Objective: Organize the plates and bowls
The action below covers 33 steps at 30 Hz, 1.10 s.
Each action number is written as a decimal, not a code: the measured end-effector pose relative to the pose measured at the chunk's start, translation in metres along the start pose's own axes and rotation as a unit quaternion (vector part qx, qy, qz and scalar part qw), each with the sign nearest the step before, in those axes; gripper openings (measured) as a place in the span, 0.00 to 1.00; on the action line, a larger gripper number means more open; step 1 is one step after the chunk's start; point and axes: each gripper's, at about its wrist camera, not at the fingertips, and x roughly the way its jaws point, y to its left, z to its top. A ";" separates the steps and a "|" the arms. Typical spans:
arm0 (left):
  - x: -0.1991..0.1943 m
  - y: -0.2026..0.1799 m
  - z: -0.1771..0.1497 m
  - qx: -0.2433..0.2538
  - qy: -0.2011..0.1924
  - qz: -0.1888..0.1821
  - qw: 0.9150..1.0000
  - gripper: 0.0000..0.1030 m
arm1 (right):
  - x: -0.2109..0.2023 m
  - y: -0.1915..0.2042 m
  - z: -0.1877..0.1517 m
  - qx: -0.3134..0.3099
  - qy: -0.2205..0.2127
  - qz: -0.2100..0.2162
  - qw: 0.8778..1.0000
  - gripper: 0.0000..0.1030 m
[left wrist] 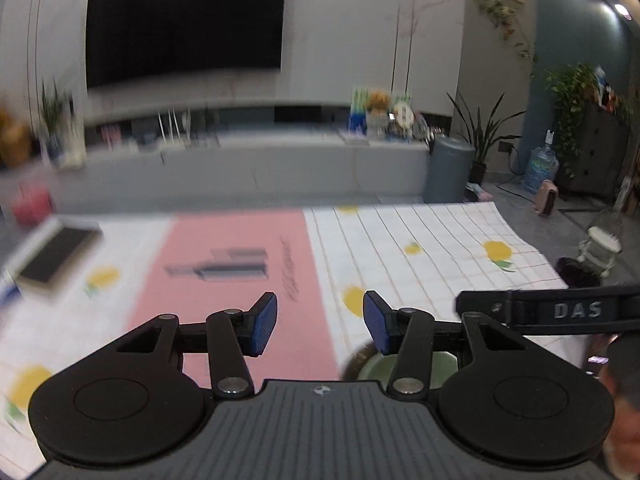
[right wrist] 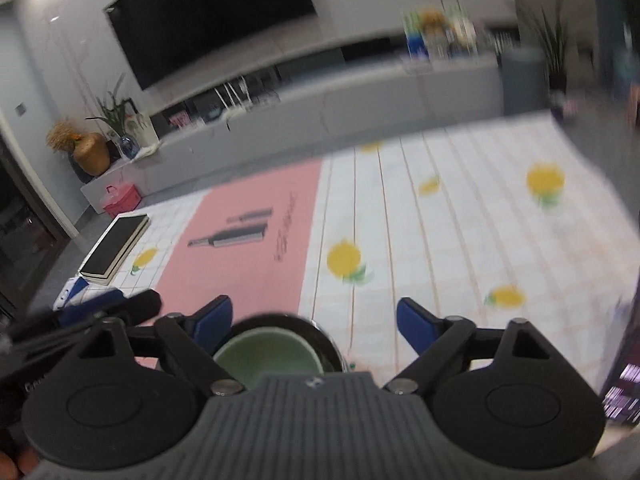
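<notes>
In the right wrist view a green bowl (right wrist: 267,354) sits nested inside a dark bowl (right wrist: 320,330) at the bottom centre of the frame, on the tablecloth (right wrist: 460,220) where the pink panel meets the white squares. The left wrist view shows the same pair at its lower right, mostly hidden behind the linkage: a sliver of the green bowl (left wrist: 442,364) and the dark bowl's rim (left wrist: 354,356).

The right gripper (right wrist: 314,322) has its jaws spread wide with nothing between the pads; the bowls lie below and to the left of the gap. The left gripper (left wrist: 320,326) is also wide open and empty.

Both bowls look glazed and ceramic, so I judge them stiff, fairly heavy for their size, slippery and breakable. The rim is probably the best place to hold: 1 pad inside, 1 outside, pinching the wall. Lifting the green bowl alone should leave the dark 1 behind, unless the glaze sticks.

Readable writing: "DAS" on the black strap (left wrist: 576,310) at the right edge of the left wrist view. The pink panel carries a bottle picture and a line of script too blurred to read. A book (right wrist: 116,248) lies at the cloth's left edge.
</notes>
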 end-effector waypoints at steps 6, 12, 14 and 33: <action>-0.029 -0.003 0.004 0.039 -0.030 0.026 0.998 0.55 | -0.032 0.024 -0.001 -0.028 -0.027 0.011 0.999 0.92; -0.043 -0.001 0.000 0.047 -0.026 0.036 0.998 0.55 | -0.051 0.053 -0.018 -0.093 -0.049 -0.021 0.994 0.94; -0.043 0.001 -0.003 0.051 -0.024 0.047 0.997 0.55 | -0.054 0.060 -0.028 -0.109 -0.052 -0.030 0.992 0.94; -0.031 0.027 -0.064 0.035 0.105 0.054 0.992 0.56 | -0.027 0.088 -0.081 -0.093 0.058 -0.047 0.993 0.94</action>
